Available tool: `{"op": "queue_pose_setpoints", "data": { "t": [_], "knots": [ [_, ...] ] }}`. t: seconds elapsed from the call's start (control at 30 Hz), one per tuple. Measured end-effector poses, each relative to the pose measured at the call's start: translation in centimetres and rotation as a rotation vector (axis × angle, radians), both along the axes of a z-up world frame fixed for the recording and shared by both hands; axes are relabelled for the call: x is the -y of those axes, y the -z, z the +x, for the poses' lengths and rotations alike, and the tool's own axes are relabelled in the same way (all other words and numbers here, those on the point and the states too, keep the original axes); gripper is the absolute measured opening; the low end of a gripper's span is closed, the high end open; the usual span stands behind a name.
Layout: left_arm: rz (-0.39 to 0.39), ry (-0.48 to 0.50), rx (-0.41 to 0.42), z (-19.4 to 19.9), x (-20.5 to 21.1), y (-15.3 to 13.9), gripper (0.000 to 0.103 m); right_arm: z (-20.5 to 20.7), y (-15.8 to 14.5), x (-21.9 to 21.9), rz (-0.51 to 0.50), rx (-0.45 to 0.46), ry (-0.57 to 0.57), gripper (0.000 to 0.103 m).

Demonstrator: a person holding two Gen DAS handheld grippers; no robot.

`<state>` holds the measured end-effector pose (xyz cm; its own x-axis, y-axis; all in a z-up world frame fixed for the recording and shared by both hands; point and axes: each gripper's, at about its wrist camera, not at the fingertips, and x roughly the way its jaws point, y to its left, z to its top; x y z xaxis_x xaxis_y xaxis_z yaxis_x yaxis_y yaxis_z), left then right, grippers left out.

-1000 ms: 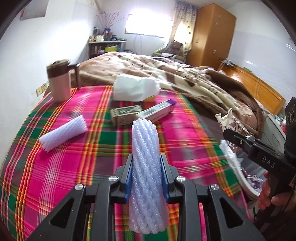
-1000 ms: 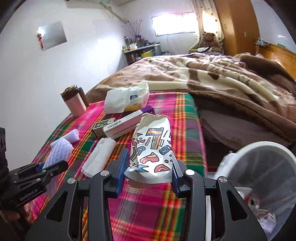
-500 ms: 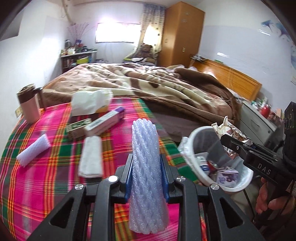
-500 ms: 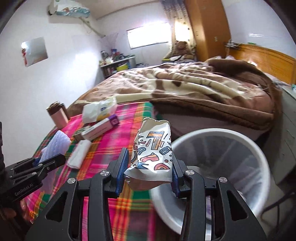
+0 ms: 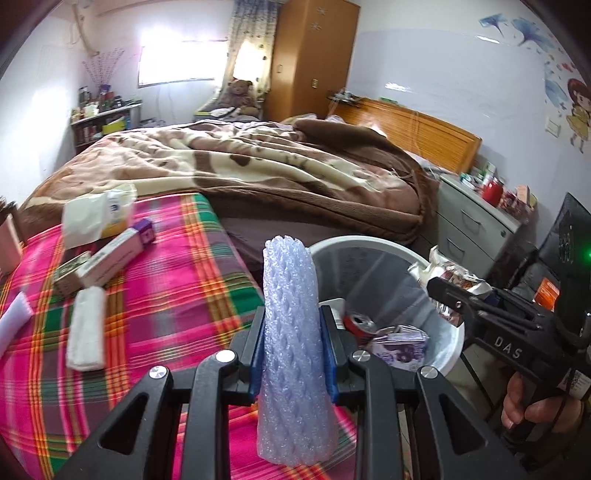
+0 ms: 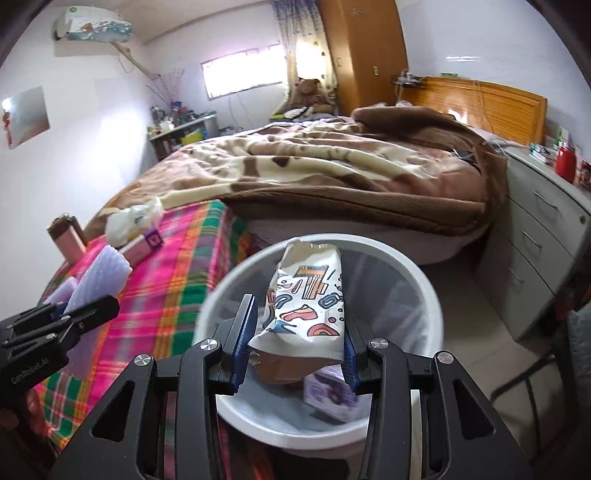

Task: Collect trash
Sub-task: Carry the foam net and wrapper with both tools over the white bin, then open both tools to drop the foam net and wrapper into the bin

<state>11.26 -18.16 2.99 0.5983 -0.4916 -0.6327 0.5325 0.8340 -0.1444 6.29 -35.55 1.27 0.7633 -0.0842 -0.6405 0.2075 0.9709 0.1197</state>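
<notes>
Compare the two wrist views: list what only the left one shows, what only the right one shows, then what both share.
Only the left wrist view: a white foam sleeve lying flat on the plaid cloth, a red can in the bin, and cartoon wall stickers.

Only the right wrist view: the air conditioner and the pink cup.

Both: the white bin, the left gripper shut on a foam net sleeve, the right gripper shut on a printed wrapper, the bed, the wardrobe and the purple-ended box.

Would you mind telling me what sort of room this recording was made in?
A lived-in bedroom, most likely: a bed under a rumpled brown blanket with a wooden headboard, a tall wardrobe by the window, and a teddy bear near it.
</notes>
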Motion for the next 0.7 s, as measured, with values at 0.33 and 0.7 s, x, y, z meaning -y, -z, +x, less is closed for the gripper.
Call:
{"op": "queue_pose_setpoints", "data": {
  "t": [0.33,0.7],
  "knots": [
    [0.023,0.08,-0.02,-0.1,4.8,0.7,0.028,-0.4,1.2,2.1,-0.02,-0.045,0.033,0.042],
    [0.033,0.086,-0.059,0.7,6.2,1.7,0.04,-0.6,1.4,2.9,-0.045,-0.062,0.06,0.042]
  ]
}}
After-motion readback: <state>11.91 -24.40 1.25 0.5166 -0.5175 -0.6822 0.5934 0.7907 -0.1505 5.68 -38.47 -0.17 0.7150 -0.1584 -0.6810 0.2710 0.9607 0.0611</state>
